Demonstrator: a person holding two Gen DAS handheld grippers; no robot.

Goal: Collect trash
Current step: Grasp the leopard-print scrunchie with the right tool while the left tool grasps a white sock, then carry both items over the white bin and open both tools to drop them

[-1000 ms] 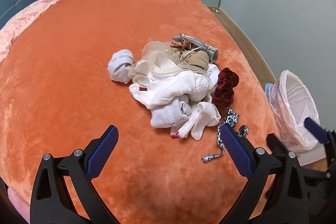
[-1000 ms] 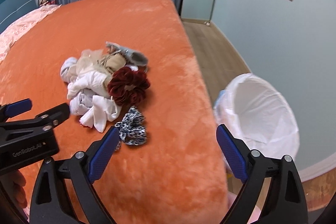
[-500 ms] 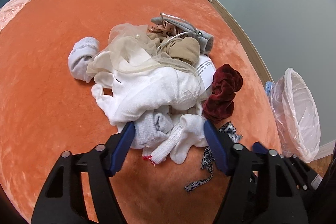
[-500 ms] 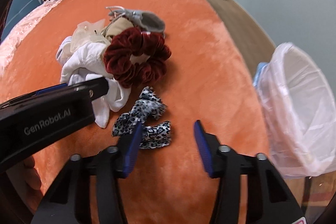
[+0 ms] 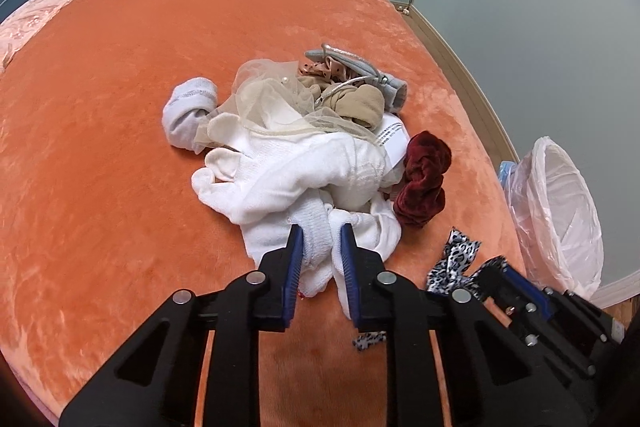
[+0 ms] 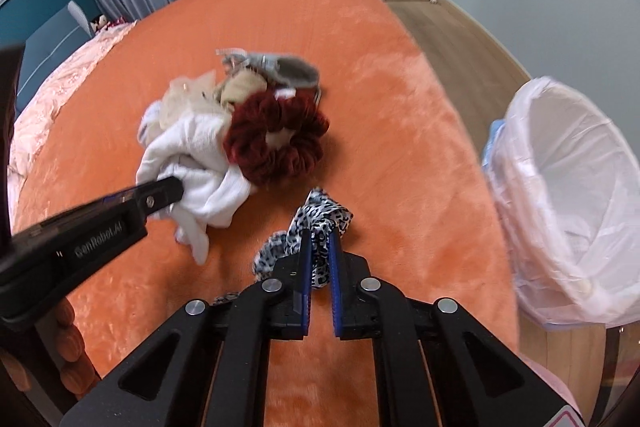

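A heap of small cloth items lies on the orange bed (image 5: 120, 167). My left gripper (image 5: 320, 233) is closing on a white sock (image 5: 316, 247) at the heap's near edge, its blue pads pressing the ribbed cuff. A dark red velvet scrunchie (image 5: 422, 183) sits at the heap's right side, also seen in the right wrist view (image 6: 276, 139). My right gripper (image 6: 320, 239) is closing on a leopard-print hair tie (image 6: 320, 215), the fabric pinched between its pads. The left gripper (image 6: 160, 197) shows from the side there, nipping the white socks (image 6: 200, 163).
A bin lined with a thin white bag (image 6: 572, 203) stands on the wooden floor just off the bed's right edge, also in the left wrist view (image 5: 560, 211). Beige netting (image 5: 272, 103), a grey sock (image 5: 188, 111) and a paper label (image 5: 392, 139) lie in the heap. Pink bedding (image 5: 36, 15) lies far left.
Both grippers went from wide open to nearly closed while coming down to the bed. The left one took the white sock, the right one the leopard-print hair tie.
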